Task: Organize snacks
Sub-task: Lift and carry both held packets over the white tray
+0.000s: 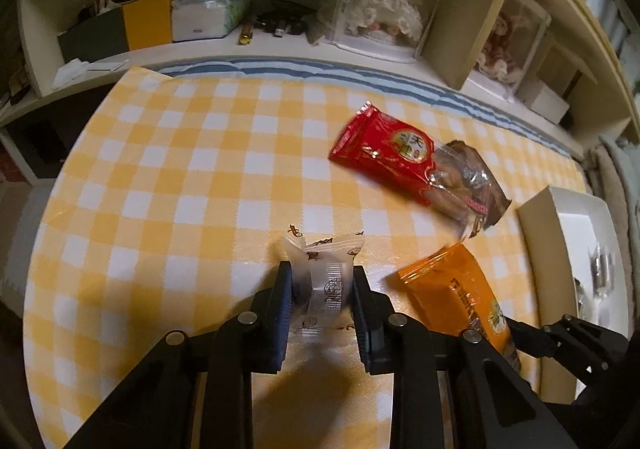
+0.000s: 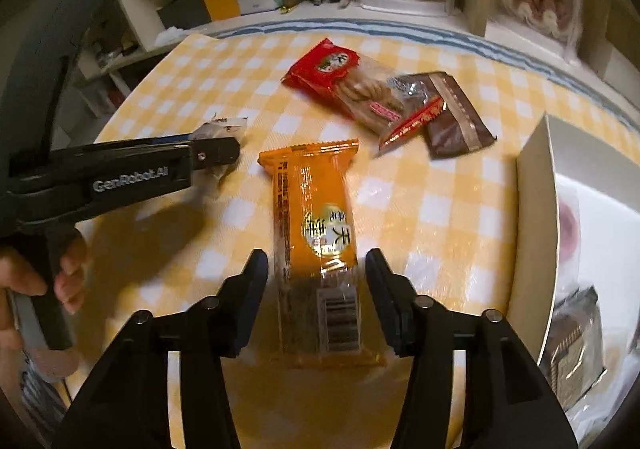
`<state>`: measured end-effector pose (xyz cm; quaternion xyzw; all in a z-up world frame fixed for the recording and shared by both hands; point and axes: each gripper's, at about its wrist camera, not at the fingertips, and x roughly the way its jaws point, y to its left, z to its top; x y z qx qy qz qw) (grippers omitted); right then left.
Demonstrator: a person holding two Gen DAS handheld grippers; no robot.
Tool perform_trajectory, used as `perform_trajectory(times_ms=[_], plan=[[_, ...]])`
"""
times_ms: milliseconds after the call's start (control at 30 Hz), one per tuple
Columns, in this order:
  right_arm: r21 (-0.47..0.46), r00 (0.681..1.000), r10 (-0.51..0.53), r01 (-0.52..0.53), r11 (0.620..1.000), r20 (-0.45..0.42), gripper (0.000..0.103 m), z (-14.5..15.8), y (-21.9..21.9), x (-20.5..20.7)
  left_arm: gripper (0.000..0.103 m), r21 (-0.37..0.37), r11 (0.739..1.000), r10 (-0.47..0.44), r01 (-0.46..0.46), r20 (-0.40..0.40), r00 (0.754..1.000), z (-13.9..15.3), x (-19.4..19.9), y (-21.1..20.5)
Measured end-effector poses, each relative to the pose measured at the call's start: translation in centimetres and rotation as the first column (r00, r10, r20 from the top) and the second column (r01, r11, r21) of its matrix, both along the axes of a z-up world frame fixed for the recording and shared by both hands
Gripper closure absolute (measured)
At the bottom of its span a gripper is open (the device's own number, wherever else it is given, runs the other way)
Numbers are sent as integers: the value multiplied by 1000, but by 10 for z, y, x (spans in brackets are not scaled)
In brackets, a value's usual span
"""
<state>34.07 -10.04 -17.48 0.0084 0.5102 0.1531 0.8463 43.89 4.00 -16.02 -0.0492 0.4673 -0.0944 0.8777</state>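
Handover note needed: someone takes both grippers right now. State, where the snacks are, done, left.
Left gripper: shut on the small clear-wrapped snack, just off or on the checked cloth.
Right gripper: jaws straddle the orange packet, which lies flat on the cloth; a gap shows on both sides, so it is not gripped.
Red packet and brown packet lie overlapping farther back.
White box on the right already holds some wrapped items.
Done: some snacks boxed, apparently.
Left: box the clear-wrapped snack, then probably the orange, red and brown packets.
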Motion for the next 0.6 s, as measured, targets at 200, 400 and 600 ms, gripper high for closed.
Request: perform_trajectory(times_ms=[200, 400, 600], plan=[[45, 999, -20, 18, 999, 46, 68, 18, -10, -2, 76, -59, 998, 37, -34, 44, 998, 29, -11, 11], [79, 987, -62, 51, 996, 146, 68, 59, -26, -5, 76, -100, 995, 40, -30, 108, 993, 61, -30, 10], [117, 964, -130, 106, 988, 230, 68, 104, -51, -11, 76, -132, 991, 19, 4, 173, 985, 98, -57, 3]])
